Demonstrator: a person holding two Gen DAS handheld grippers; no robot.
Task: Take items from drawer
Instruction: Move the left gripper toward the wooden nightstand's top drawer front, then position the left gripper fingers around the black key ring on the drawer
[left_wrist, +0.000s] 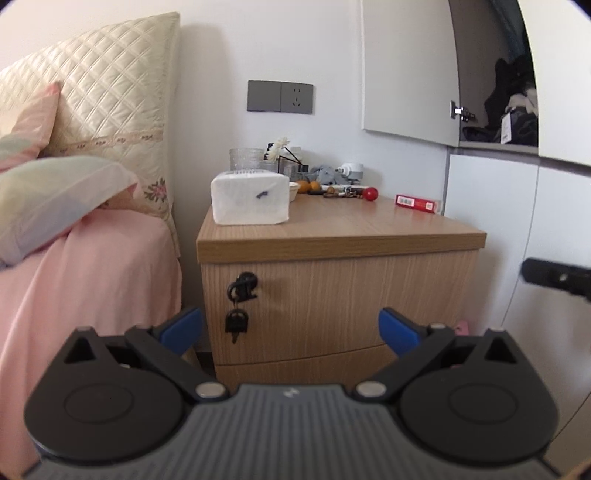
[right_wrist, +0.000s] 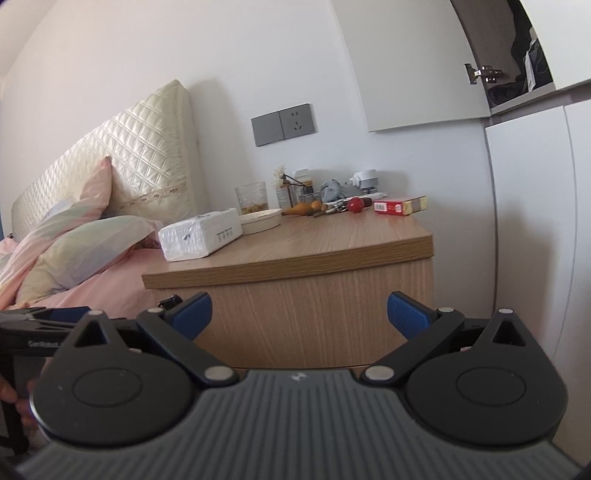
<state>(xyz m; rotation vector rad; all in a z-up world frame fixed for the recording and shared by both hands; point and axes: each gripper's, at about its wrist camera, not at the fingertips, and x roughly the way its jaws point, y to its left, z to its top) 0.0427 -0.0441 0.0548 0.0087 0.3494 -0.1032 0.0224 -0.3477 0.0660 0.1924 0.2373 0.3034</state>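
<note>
A pink bed (left_wrist: 85, 280) sits left of the wooden nightstand (left_wrist: 332, 236). The top drawer (left_wrist: 332, 306) is closed, with black keys (left_wrist: 238, 306) hanging from its lock. On top sit a white tissue pack (left_wrist: 249, 199), a red box (left_wrist: 417, 203) and a small red ball (left_wrist: 370, 193). The left gripper (left_wrist: 291, 330) and right gripper (right_wrist: 299, 314) face the drawer, both wide open and holding nothing.

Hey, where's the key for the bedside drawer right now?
The key hangs from the lock at the upper left of the top drawer front, on the bed side, seen in the left wrist view.
</note>
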